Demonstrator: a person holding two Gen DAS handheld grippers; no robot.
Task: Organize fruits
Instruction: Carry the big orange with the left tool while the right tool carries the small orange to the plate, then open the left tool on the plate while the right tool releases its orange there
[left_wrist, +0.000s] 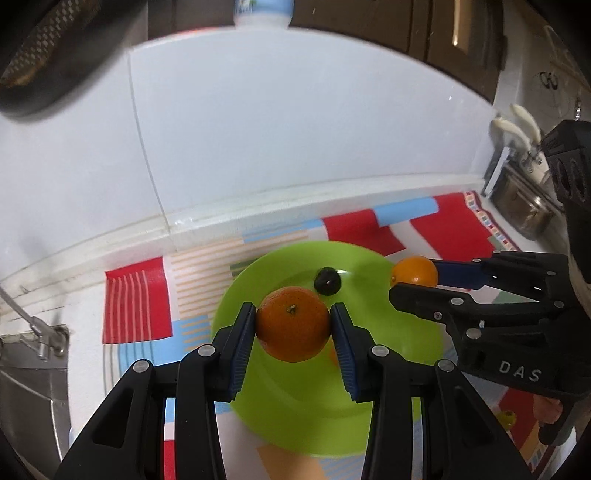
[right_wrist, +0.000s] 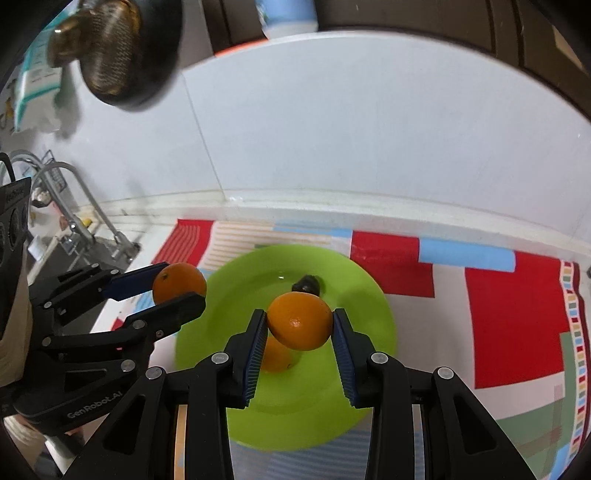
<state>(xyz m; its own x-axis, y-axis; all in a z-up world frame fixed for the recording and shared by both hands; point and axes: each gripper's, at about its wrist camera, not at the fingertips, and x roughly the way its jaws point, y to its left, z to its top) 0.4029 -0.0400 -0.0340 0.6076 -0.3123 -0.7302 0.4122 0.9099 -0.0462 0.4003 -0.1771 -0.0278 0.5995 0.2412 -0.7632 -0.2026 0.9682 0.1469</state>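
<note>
Orange fruit in both tools, and both of them over the plate! On the left, the left tool (left_wrist: 293, 325) has its blue-padded fingers (left_wrist: 242, 345) clamped on a round, deep-orange mandarin (left_wrist: 293, 323), stem end facing the camera, held in the air above the lime-green round plate (left_wrist: 306, 417). From the right wrist view that same tool (right_wrist: 180, 286) comes in from the left edge, its fruit hanging just over the plate's left rim.

Moving to the middle: a small dark, blackish lump of fruit (left_wrist: 327, 281) lies in the plate's well toward the wall side, and beside it a third orange fruit (right_wrist: 275, 356) rests on the plate, mostly hidden behind the held one in the right wrist view.

Over to the right, the right tool (right_wrist: 299, 321) has its ridged blue pads (right_wrist: 255, 354) squeezing a lighter, smooth orange (right_wrist: 298, 320) above the plate's centre. The left wrist view shows this tool (left_wrist: 413, 275) reaching in from the right, its fruit at the plate's right rim.

Beneath it all, a patchwork cloth of red, blue and striped panels (right_wrist: 517, 321) covers the white tabletop (left_wrist: 44, 273), which meets a white tiled wall (left_wrist: 295, 129).
</note>
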